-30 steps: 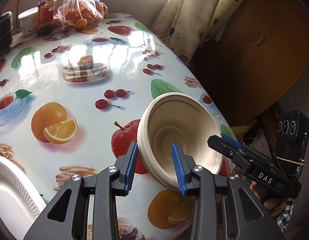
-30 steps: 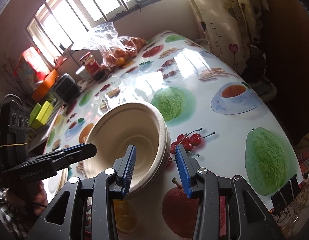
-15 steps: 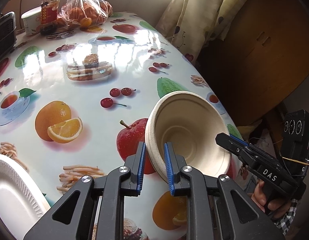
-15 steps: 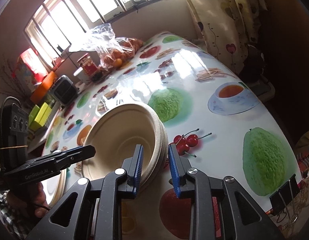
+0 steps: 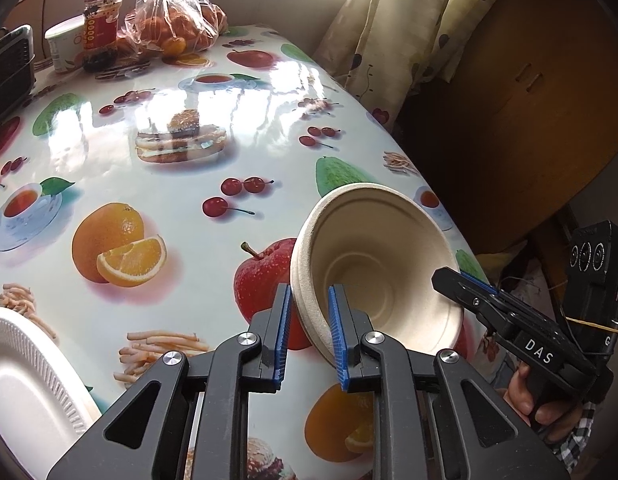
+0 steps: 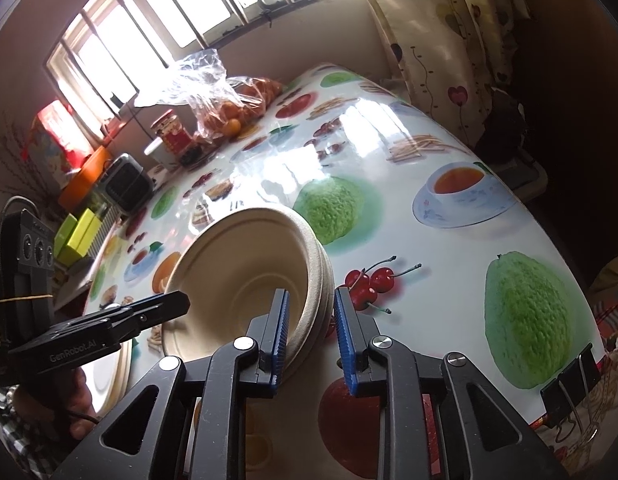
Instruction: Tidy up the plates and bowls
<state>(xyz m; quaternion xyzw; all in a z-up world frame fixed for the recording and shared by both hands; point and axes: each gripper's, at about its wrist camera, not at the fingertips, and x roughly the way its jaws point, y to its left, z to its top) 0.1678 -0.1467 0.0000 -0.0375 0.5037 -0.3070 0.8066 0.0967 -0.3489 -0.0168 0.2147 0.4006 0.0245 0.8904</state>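
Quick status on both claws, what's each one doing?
Left claw: shut on the near rim of the bowl stack.
Right claw: shut on the opposite rim of the same stack.

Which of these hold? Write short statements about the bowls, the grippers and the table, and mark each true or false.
1. The left gripper and the right gripper each clamp the rim of the stack of bowls. True.
2. The stack of bowls is turned upside down. False: its open side faces up towards the cameras, tilted.
3. A white plate lies at the near left of the table in the left wrist view. True.
4. The bag of oranges sits in the top bowl. False: it stands at the table's far end, and the top bowl is empty.
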